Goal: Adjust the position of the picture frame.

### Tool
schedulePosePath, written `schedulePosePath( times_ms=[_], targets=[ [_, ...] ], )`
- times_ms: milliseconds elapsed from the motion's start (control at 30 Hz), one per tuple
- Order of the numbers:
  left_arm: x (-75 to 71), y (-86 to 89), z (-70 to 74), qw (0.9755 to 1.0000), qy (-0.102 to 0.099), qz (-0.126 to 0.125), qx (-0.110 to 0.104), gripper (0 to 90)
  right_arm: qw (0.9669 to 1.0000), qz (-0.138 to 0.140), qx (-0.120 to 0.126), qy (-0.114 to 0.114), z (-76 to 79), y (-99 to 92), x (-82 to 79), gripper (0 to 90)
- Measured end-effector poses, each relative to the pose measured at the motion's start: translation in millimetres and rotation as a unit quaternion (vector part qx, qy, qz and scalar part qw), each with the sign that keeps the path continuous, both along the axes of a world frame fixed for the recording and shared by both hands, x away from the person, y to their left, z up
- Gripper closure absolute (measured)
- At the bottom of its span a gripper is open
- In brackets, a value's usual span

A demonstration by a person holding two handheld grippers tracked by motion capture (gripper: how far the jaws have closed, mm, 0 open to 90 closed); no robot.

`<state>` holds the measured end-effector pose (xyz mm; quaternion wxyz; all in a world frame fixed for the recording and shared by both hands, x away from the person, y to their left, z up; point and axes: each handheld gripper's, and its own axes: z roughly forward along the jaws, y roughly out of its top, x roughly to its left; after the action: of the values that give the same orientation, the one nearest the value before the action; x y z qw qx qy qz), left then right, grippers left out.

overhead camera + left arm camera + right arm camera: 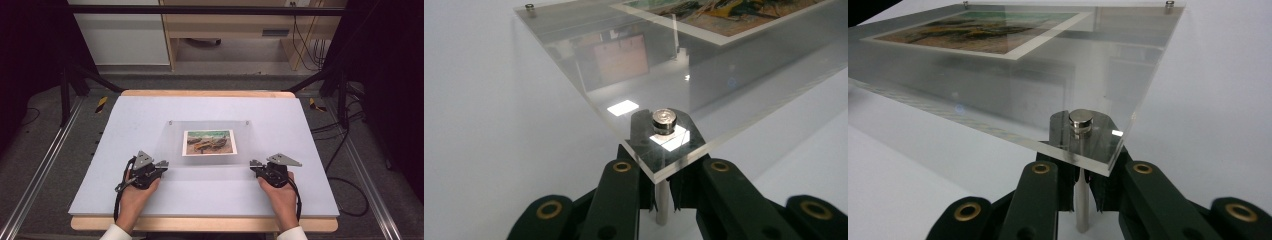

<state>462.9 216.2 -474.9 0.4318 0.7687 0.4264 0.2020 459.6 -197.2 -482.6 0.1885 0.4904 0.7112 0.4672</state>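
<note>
A clear acrylic panel [172, 145] lies raised over the pale mat on metal corner posts, with a landscape picture [209, 142] under its middle. My left gripper [162, 164] sits at the panel's near left corner. In the left gripper view its jaws are shut on the slim metal post [663, 202] below the round cap [664, 121]. My right gripper [255, 164] is at the near right corner, with its jaws likewise shut on that corner's post [1081, 200] under its cap [1081, 120]. A hand holds each gripper from the near side.
The pale mat [125, 125] covers a wooden table [200, 224]. Two more caps mark the panel's far corners [170, 122] [247, 121]. Black frame legs, rails and cables stand on the floor to both sides, and furniture stands beyond the far edge.
</note>
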Motion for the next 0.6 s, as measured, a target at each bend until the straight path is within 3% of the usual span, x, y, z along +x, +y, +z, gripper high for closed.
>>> schedulePosePath(
  times_ms=[100,167,200,233,300,367,433,600],
  targets=[
    [-0.2,-1.0,-0.3,0.9999,-0.005,0.002,0.009,78.7,1.0,0.001,0.002,0.003,0.3,-1.2,-0.4,78.3],
    [-0.1,-0.8,-0.6,0.9999,-0.007,0.005,0.01,73.2,1.0,0.0,0.005,0.006,0.8,-3.1,-0.8,68.8],
    [0.0,-0.3,-0.4,0.9999,-0.006,0.006,0.01,73.2,1.0,0.0,0.005,0.006,0.8,-3.1,-0.8,68.8],
    [0.0,0.9,-0.2,0.9999,-0.005,0.007,0.008,66.8,0.9999,-0.001,0.006,0.009,1.4,-4.4,-0.8,61.3],
    [-0.5,1.4,-0.3,0.9999,-0.006,0.009,0.008,61.8,0.9999,-0.003,0.007,0.011,1.8,-4.5,-1.2,57.0],
    [-1.9,2.2,-0.1,1.0,-0.003,0.009,0.002,56.8,0.9999,-0.002,0.001,0.011,4.1,-5.2,-2.6,46.3],
    [-4.8,2.3,1.2,0.9999,-0.007,0.007,0.005,54.9,0.9999,-0.001,0.002,0.012,4.9,-5.3,-3.4,43.7],
    [-8.6,3.0,3.5,1.0,-0.007,-0.001,-0.001,37.7,0.9999,0.0,-0.007,0.009,8.7,-6.9,-6.8,32.5]
  ],
)
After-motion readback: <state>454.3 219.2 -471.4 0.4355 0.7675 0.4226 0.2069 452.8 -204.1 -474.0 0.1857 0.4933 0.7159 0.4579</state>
